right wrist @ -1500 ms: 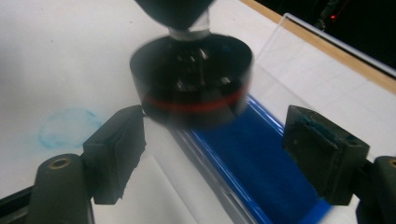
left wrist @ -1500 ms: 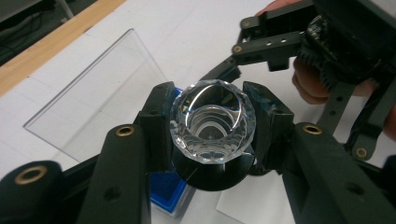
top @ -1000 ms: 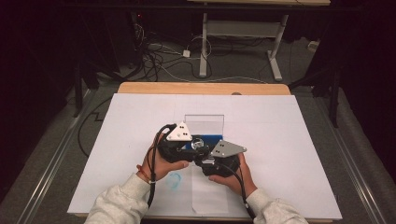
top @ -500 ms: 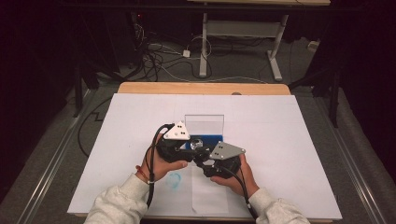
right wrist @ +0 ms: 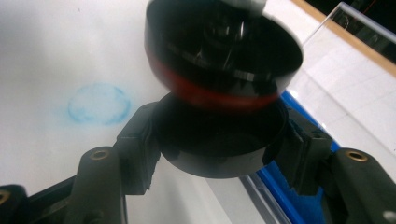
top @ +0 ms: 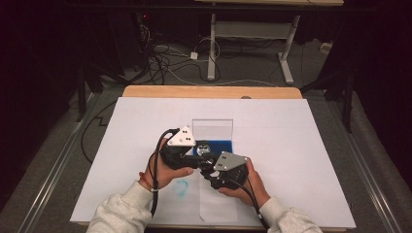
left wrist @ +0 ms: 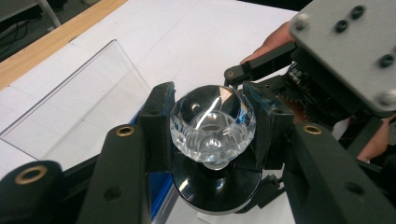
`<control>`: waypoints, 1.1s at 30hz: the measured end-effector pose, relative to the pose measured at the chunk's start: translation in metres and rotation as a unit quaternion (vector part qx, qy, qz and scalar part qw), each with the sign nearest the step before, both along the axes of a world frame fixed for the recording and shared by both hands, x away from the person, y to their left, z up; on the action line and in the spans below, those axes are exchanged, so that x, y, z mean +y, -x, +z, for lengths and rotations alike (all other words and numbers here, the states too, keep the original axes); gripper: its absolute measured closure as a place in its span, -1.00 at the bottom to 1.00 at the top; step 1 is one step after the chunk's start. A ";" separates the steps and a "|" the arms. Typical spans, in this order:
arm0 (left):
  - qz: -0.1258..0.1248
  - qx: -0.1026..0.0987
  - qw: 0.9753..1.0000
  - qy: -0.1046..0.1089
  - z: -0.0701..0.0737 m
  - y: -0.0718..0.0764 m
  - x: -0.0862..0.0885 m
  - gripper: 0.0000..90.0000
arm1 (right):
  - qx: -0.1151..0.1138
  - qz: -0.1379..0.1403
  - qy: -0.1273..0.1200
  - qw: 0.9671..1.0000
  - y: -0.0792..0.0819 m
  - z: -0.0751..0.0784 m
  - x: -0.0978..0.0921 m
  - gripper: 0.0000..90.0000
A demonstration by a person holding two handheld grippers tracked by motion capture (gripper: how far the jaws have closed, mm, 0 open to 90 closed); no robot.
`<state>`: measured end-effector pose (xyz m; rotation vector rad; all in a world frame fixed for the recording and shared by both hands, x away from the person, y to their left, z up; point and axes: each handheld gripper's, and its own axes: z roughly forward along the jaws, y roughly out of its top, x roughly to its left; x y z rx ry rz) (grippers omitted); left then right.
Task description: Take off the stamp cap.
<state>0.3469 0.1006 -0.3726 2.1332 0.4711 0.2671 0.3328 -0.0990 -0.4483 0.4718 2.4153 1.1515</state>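
Note:
My left gripper (left wrist: 212, 122) is shut on a clear faceted knob (left wrist: 212, 135) that tops a round black lid (left wrist: 215, 186). From below, the lid (right wrist: 224, 51) shows a red band around its rim. It hovers tilted just above a round black jar (right wrist: 219, 140), on which my right gripper (right wrist: 219, 135) is shut. In the high view the left gripper (top: 200, 153) and right gripper (top: 208, 168) meet tip to tip over the white sheet (top: 301, 160), with the knob (top: 204, 147) between them.
A clear acrylic panel (top: 212, 127) stands behind the grippers, with a blue pad (top: 224, 144) at its foot. A faint blue ring stain (top: 180, 188) marks the paper near my left hand. A clear strip (top: 218, 209) lies at the near edge.
Both grippers have drifted slightly left and toward the near edge, still held together with the lid over the jar.

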 end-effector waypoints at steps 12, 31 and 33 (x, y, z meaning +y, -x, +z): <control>0.008 0.000 1.000 -0.015 -0.004 -0.002 0.006 0.22 | -0.005 -0.028 -0.008 1.000 -0.006 0.013 -0.024 -0.14; 0.032 -0.001 0.999 -0.025 -0.006 -0.005 0.023 0.22 | -0.027 -0.059 -0.028 0.998 0.002 0.039 -0.067 -0.14; 0.035 -0.002 0.999 -0.025 -0.006 -0.005 0.024 0.22 | -0.027 -0.065 -0.029 0.997 0.005 0.039 -0.075 -0.14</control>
